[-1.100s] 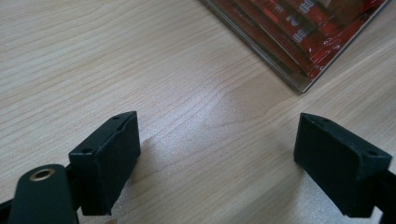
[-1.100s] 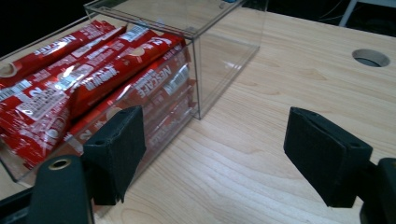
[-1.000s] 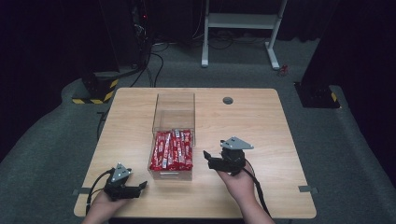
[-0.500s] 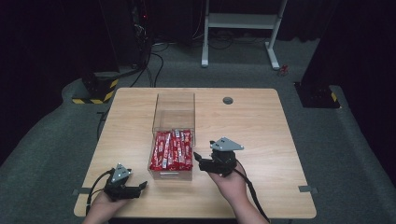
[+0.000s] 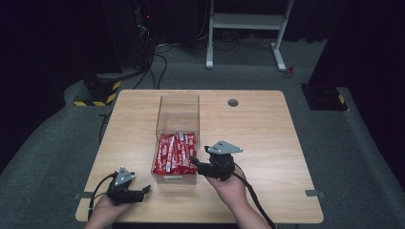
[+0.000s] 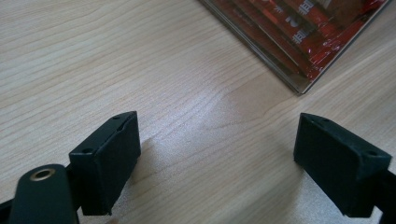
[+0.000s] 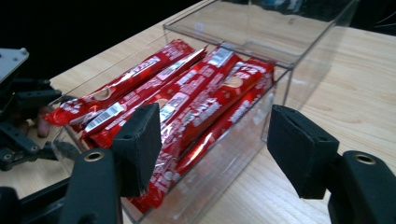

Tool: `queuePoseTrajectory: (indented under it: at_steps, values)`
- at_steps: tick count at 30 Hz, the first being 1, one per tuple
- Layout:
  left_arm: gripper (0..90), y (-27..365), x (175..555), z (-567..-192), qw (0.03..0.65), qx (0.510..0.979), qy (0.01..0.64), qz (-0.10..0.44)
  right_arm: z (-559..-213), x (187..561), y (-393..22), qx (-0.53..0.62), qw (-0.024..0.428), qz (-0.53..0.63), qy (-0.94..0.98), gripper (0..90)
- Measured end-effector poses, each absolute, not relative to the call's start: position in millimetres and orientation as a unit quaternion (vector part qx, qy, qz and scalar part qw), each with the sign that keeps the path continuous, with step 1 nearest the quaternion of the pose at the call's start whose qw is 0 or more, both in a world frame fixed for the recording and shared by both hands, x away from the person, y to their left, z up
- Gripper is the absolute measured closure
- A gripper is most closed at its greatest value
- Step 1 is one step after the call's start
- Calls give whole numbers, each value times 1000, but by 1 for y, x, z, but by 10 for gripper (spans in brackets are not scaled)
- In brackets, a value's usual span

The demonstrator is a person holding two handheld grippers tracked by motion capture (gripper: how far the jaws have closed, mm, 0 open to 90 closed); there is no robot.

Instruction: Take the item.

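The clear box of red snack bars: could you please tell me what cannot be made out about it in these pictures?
- Bar count: in the right gripper view the red bars overlap, hiding the lower ones.
- Wrapper print: too small in the high view, blurred in the right gripper view.
- Clear box: cut off by the left gripper view's top edge.

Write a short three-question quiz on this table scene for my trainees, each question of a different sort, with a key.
1. True or false: the red snack packets lie inside the clear box.
2. Which gripper is nearer the box: A left, B right?
3. Fill in: the left gripper has bare ____ between its jaws.

Key: 1 true. 2 B, the right gripper is at the box's side. 3 table.
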State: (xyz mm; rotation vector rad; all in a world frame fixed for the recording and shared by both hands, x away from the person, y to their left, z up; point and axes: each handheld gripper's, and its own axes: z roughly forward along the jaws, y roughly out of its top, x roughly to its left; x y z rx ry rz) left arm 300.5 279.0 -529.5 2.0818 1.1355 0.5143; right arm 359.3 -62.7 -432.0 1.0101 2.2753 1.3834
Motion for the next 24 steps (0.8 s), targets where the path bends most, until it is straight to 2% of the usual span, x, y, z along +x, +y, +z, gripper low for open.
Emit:
queuePoseTrajectory:
  at_steps: [7, 10, 15, 16, 21, 24]
  values:
    - [152, 279, 300, -529, 350, 804, 438, 198, -433, 357, -52, 337, 141, 475, 801, 359]
    - [151, 279, 300, -529, 350, 804, 438, 198, -434, 356, -48, 332, 142, 473, 804, 395]
    - [152, 279, 300, -530, 351, 803, 439, 196, -438, 356, -45, 330, 149, 467, 807, 513]
    - [152, 279, 300, -530, 352, 803, 440, 195, -438, 356, -45, 330, 149, 467, 807, 513]
    - [152, 279, 300, -530, 352, 803, 440, 195, -440, 355, -44, 328, 153, 476, 802, 663]
    - [152, 279, 300, -530, 352, 803, 440, 195, -442, 355, -42, 327, 148, 471, 806, 717]
